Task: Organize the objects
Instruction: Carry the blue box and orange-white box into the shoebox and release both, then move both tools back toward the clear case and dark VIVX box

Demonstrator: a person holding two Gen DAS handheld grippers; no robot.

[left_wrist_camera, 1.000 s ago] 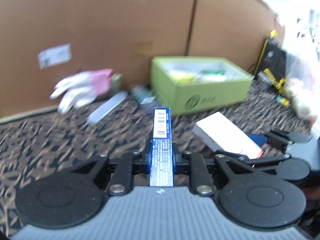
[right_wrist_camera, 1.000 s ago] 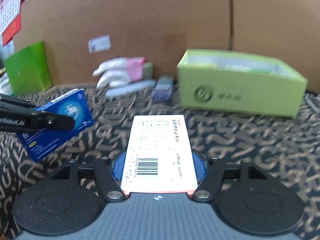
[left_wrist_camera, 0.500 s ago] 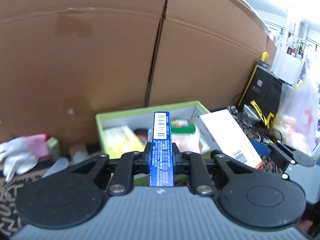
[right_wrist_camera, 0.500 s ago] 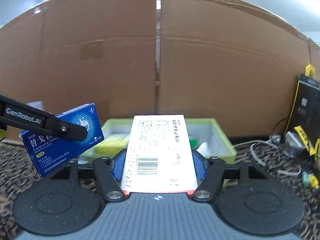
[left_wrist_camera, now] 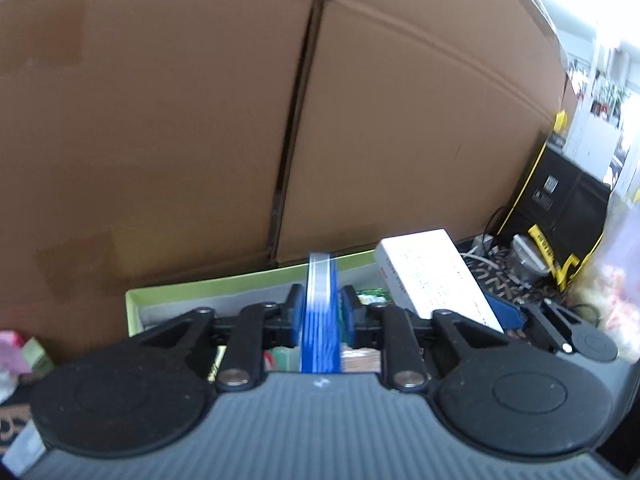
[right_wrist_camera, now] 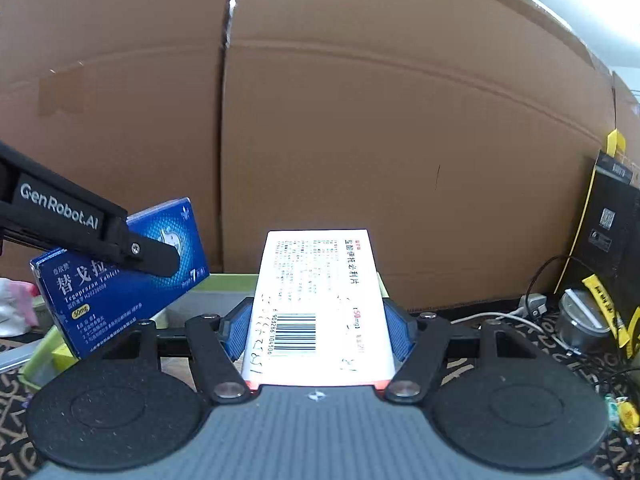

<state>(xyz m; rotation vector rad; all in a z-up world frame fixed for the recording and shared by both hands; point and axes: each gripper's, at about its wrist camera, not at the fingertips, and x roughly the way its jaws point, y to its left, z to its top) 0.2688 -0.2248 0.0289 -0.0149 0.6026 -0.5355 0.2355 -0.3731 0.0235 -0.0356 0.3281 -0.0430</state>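
My left gripper (left_wrist_camera: 320, 312) is shut on a thin blue medicine box (left_wrist_camera: 320, 320), held edge-on above the open green box (left_wrist_camera: 208, 286). The same blue box (right_wrist_camera: 120, 280) and a left finger (right_wrist_camera: 148, 254) show at the left of the right wrist view. My right gripper (right_wrist_camera: 318, 332) is shut on a flat white medicine box (right_wrist_camera: 320, 304) with a barcode, held over the green box's far rim (right_wrist_camera: 228, 282). The white box (left_wrist_camera: 432, 276) also shows to the right in the left wrist view. Several packets lie inside the green box.
A tall cardboard wall (right_wrist_camera: 360, 140) stands right behind the green box. A black and yellow case (right_wrist_camera: 608, 224), a small clear tub (right_wrist_camera: 580, 320) and cables (right_wrist_camera: 500, 316) lie at the right. A white and pink glove (right_wrist_camera: 14, 308) lies at the left on the patterned cloth.
Both grippers have risen and moved forward with their boxes, closer over the green box and the cardboard wall. Less of the green box's inside is in view.
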